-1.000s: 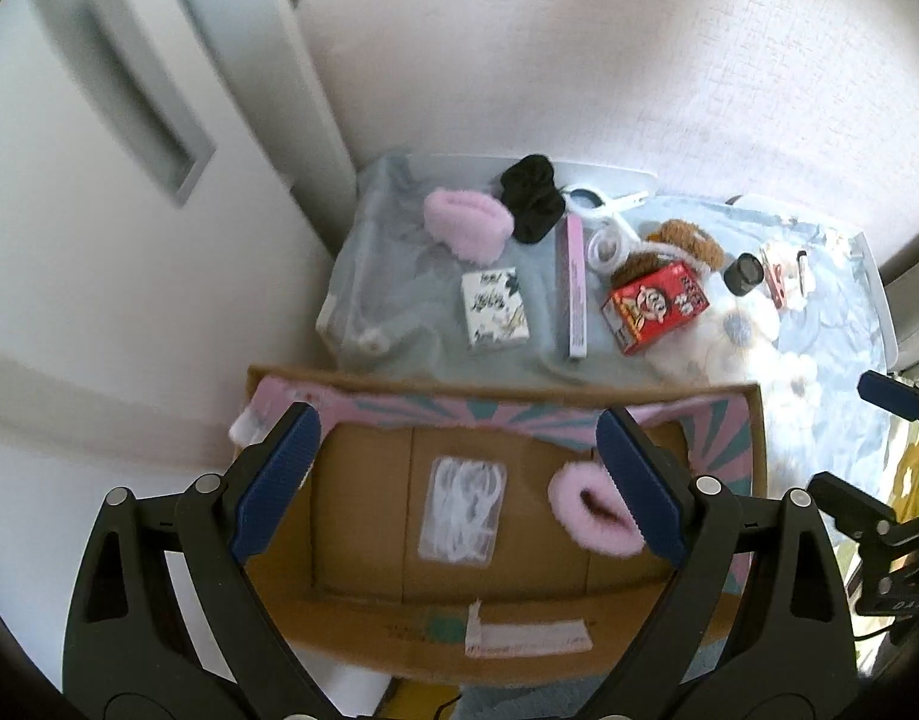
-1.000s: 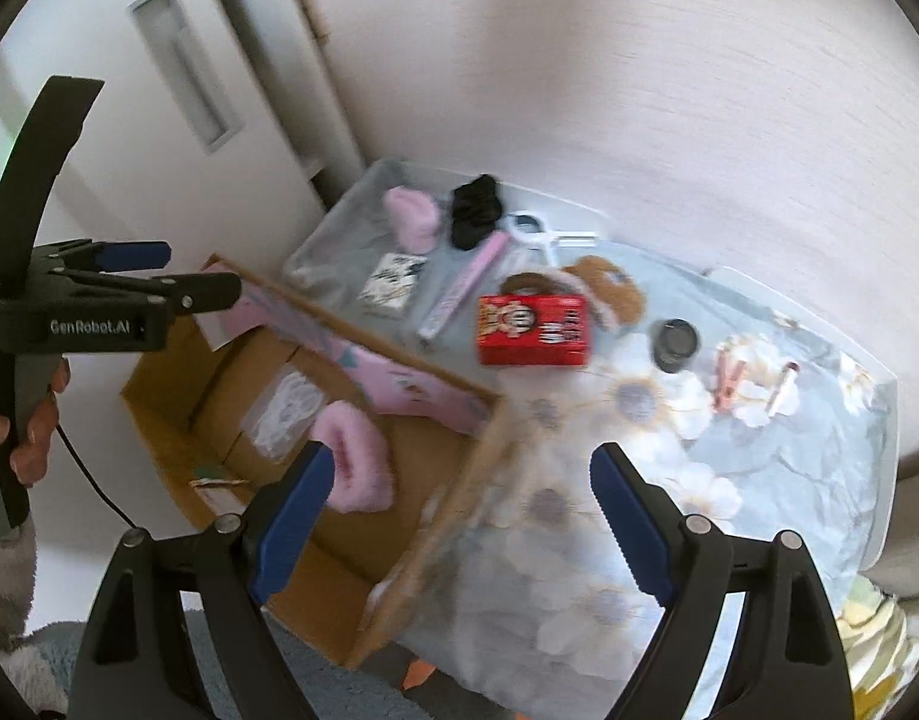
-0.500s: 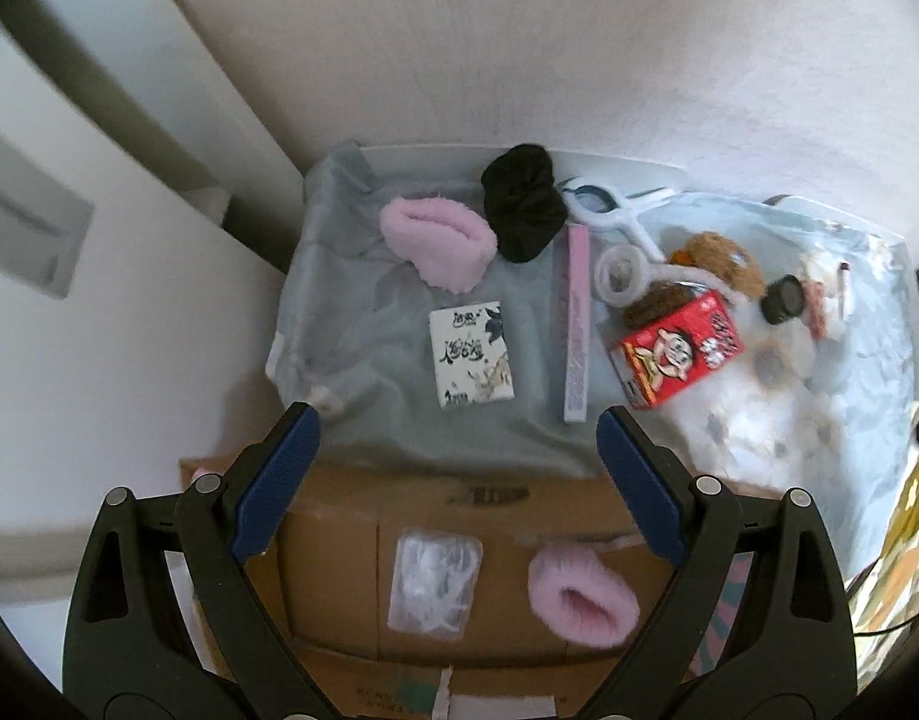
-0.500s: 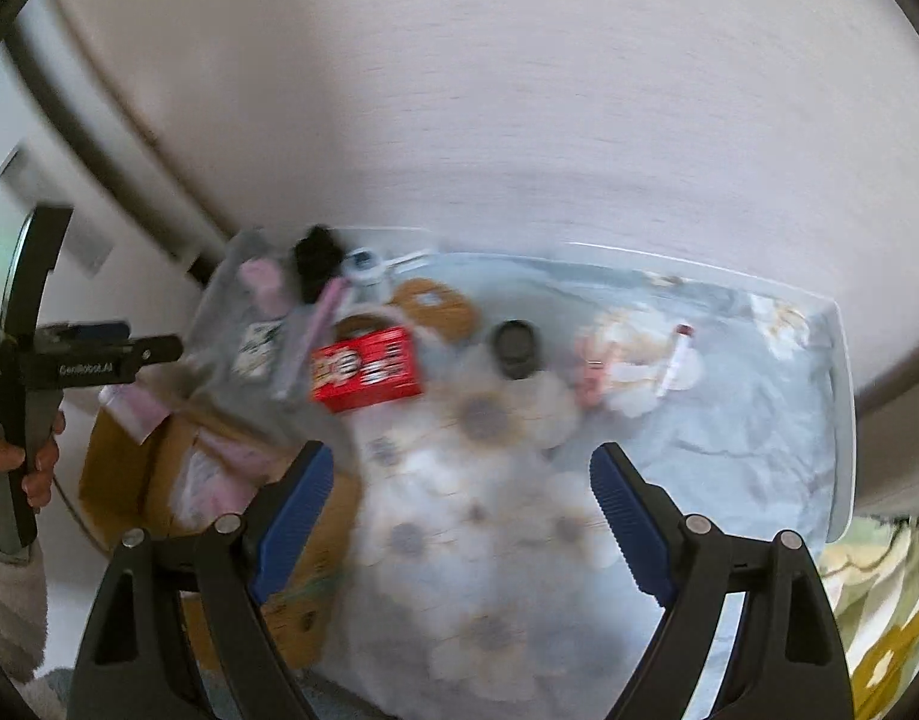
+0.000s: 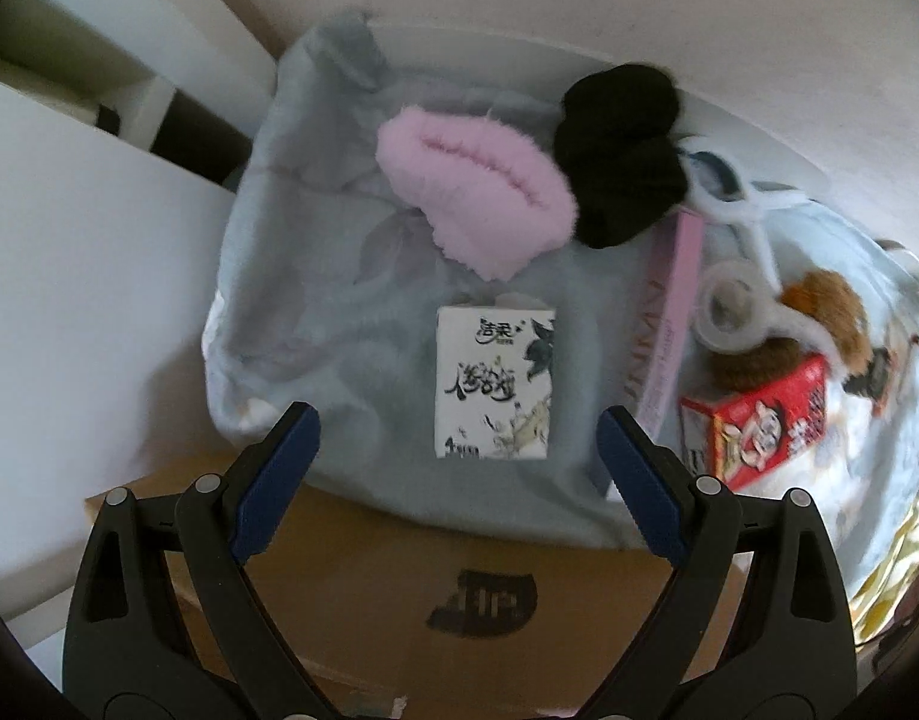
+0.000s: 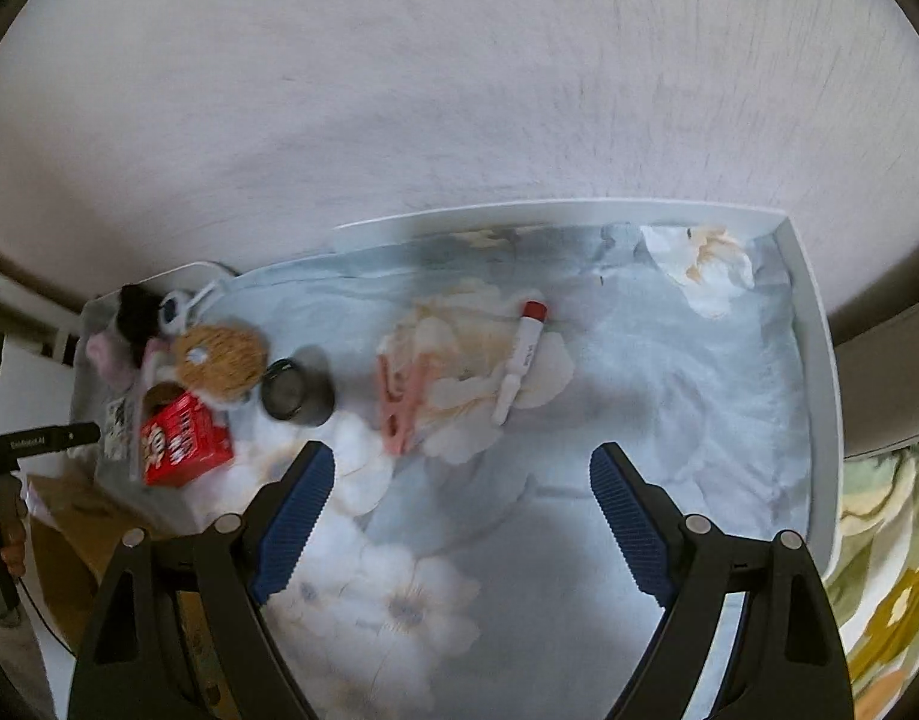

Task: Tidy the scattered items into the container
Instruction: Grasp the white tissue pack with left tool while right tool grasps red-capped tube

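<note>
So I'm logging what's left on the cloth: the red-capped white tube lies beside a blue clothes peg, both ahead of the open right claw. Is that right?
Not quite: the clothes peg is pink, not blue. The right wrist view shows it on the flowered cloth beside the red-capped white tube, both ahead of the open right claw.

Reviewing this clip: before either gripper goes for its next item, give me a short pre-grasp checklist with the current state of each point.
1. Left gripper jaws open, nothing between them: ok.
2. Right gripper jaws open, nothing between them: ok.
3. White tissue pack lies flat and clear of its neighbours, ahead of the left jaws: ok.
4. Pink clothespin and lip balm tube lie apart, ahead of the right jaws: ok.
5. Room left inside the cardboard box: cannot tell.
</note>
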Demonstrator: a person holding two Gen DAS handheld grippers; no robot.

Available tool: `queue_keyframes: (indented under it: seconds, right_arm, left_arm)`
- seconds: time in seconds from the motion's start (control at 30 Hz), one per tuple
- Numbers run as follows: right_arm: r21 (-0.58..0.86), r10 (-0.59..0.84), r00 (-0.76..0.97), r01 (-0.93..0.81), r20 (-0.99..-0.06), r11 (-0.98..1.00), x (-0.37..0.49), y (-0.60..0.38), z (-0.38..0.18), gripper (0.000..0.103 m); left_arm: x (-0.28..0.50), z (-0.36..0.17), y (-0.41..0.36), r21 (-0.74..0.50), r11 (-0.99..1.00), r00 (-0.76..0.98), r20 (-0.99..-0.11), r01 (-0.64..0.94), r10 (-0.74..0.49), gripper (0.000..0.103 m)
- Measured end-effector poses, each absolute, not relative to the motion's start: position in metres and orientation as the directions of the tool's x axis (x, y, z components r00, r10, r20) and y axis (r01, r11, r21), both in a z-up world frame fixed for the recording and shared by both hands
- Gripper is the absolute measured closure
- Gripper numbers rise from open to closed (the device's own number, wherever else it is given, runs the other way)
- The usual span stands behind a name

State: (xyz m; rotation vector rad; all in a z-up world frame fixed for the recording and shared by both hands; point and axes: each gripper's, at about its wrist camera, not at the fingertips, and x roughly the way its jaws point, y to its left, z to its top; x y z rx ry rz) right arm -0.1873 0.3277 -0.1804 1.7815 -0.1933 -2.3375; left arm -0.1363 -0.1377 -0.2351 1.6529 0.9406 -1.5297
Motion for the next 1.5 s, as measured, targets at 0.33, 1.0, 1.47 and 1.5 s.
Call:
queue_keyframes:
  seconds: [0.33,1.0,1.47,1.5]
  right_arm:
    - [0.204,-0.205,-0.174,0.02,-0.963,-0.979,-0.219,0.336,-0.218,0.041]
    - [0.011,-0.032,-0.22,0.097,-0.975,-0.995,-0.227,0.323,-0.19,0.087]
    - [0.09,-0.115,-0.245,0.11,-0.963,-0.99,-0.205,0.329,-0.148,0.093]
    - [0.097,-0.122,-0.249,0.11,-0.961,-0.989,-0.202,0.33,-0.143,0.093]
  left_arm:
    - [-0.134,-0.263,-0.141,-0.02,-0.424,0.042,-0.99,0.905,0.137,0.012]
    - [-0.129,-0.268,-0.125,0.022,-0.417,0.069,-0.993,0.908,0.098,0.059]
    - [-0.105,-0.238,-0.12,-0.019,-0.399,0.001,-0.999,0.917,0.052,0.06]
    - [-0.103,-0.233,-0.118,-0.018,-0.407,-0.003,-0.999,0.913,0.038,0.06]
